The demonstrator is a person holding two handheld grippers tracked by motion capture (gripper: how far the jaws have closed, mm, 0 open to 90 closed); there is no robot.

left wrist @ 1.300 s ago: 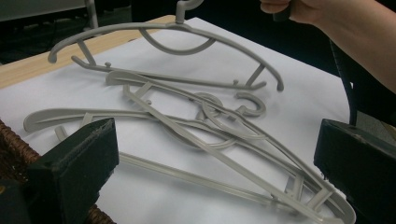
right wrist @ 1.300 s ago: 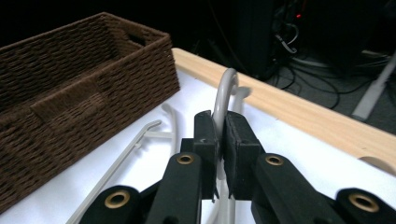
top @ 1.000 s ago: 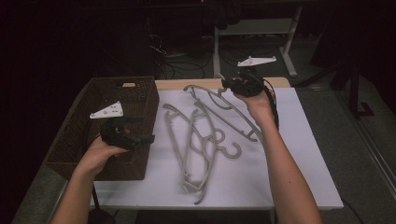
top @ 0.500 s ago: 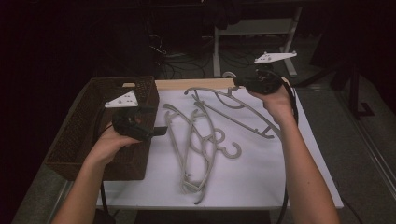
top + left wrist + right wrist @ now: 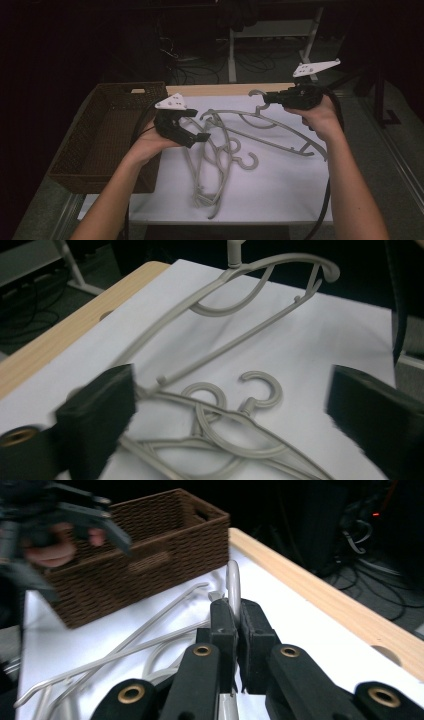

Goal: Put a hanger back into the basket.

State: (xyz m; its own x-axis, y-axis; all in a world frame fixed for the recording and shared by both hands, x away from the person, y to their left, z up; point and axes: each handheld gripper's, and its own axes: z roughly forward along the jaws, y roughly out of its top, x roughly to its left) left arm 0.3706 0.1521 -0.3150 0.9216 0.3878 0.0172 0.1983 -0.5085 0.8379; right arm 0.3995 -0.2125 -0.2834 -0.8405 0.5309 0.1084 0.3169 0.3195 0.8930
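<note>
A white sheet covers the table [image 5: 280, 195], dark room behind. My right gripper [image 5: 234, 622] pinches the hook of one grey hanger [image 5: 280, 132], its body trailing down from my fingers. My left gripper [image 5: 230, 405] has jaws spread, just narrowing, nothing between them; the hanger pile [image 5: 220, 440] lies just beyond. A wicker basket [image 5: 107, 135] sits behind my left hand.

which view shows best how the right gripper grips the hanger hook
The right gripper view: the right gripper has its jaws shut on the hanger hook, seen close up. The high view shows it small and dim; the left gripper view shows the hook's base at its top edge.
</note>
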